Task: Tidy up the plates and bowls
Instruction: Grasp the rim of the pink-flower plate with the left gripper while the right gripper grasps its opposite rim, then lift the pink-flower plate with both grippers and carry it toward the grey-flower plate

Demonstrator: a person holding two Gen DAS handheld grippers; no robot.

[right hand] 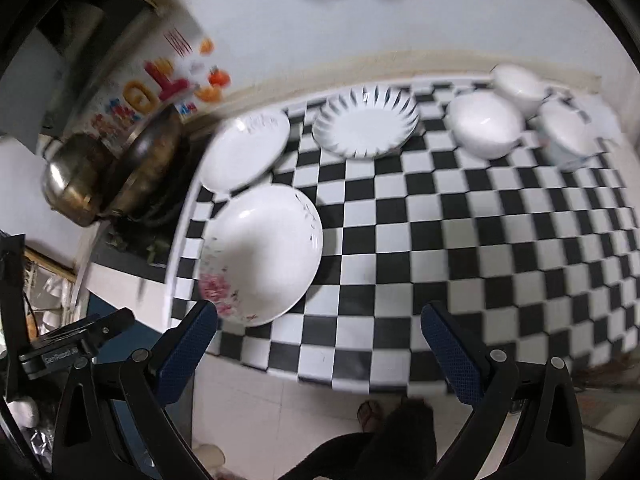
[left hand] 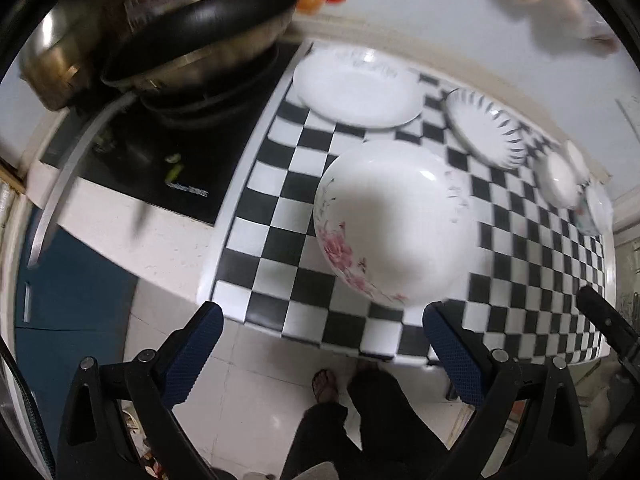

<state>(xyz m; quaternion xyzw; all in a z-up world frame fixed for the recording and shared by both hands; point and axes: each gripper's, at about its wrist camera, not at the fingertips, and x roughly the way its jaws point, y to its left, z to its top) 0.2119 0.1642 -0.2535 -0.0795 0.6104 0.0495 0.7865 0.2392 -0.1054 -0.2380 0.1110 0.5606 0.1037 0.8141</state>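
A white plate with pink flowers (left hand: pixel 394 222) lies on the checkered counter (left hand: pixel 280 216), nearest the front edge; it also shows in the right wrist view (right hand: pixel 262 254). Behind it lie a plain white plate (left hand: pixel 356 86) (right hand: pixel 245 154) and a plate with grey petal rim (left hand: pixel 486 130) (right hand: pixel 365 125). Three white bowls (right hand: pixel 484 124) (right hand: pixel 518 88) (right hand: pixel 568 132) sit upside down at the far right. My left gripper (left hand: pixel 322 352) is open and empty, above the floor just before the counter edge. My right gripper (right hand: pixel 318 354) is open and empty, likewise before the edge.
A black wok (left hand: pixel 200 40) sits on the dark stove (left hand: pixel 168 148) left of the counter, its long handle (left hand: pixel 68 176) reaching toward me. A steel pot (right hand: pixel 74 180) stands behind it. The person's legs and feet (left hand: pixel 340 400) stand on the tiled floor below.
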